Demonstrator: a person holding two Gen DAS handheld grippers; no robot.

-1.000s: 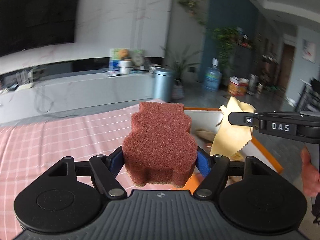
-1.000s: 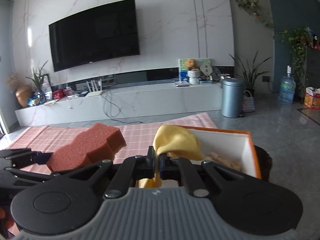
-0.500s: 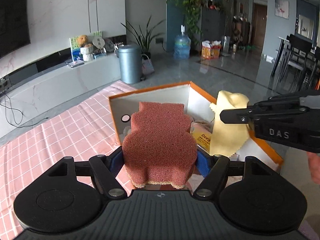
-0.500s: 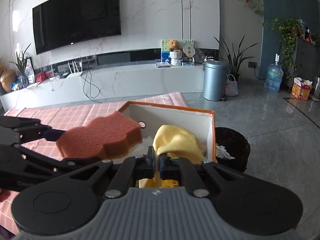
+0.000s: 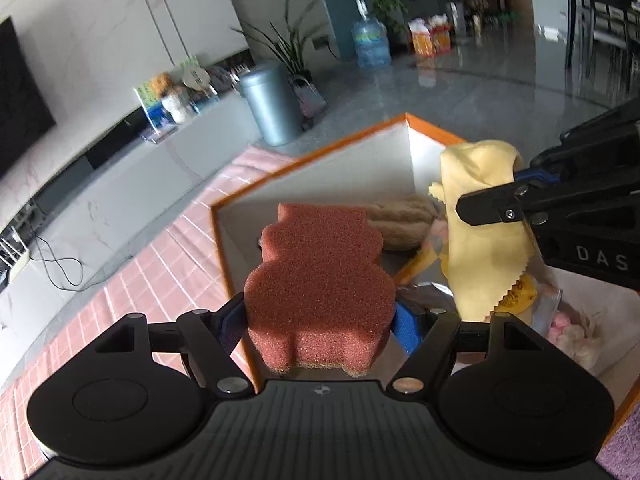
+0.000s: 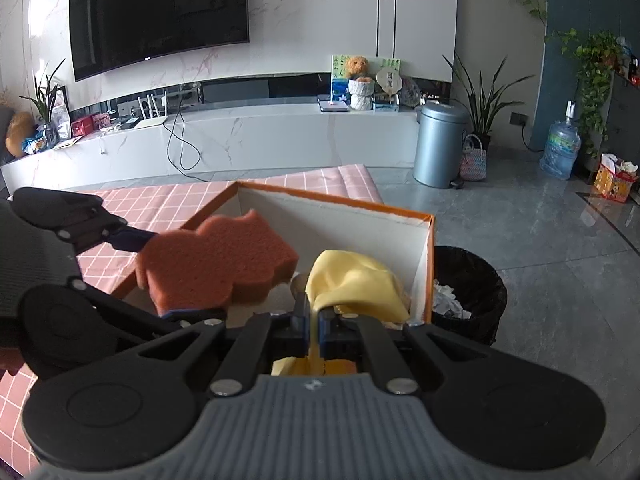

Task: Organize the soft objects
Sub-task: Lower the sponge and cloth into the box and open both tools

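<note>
At right in the left view, the right gripper (image 5: 476, 210), marked "DAS", pinches a yellow cloth (image 5: 480, 236); the left gripper (image 5: 320, 320) clamps a sponge (image 5: 320, 276), centre.

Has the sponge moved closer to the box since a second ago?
Yes. The sponge in the left gripper has come in over the box, past its near rim.

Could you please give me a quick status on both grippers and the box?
Left gripper holding sponge. Right gripper holding yellow cloth. Both over box; nothing in the way.
</note>
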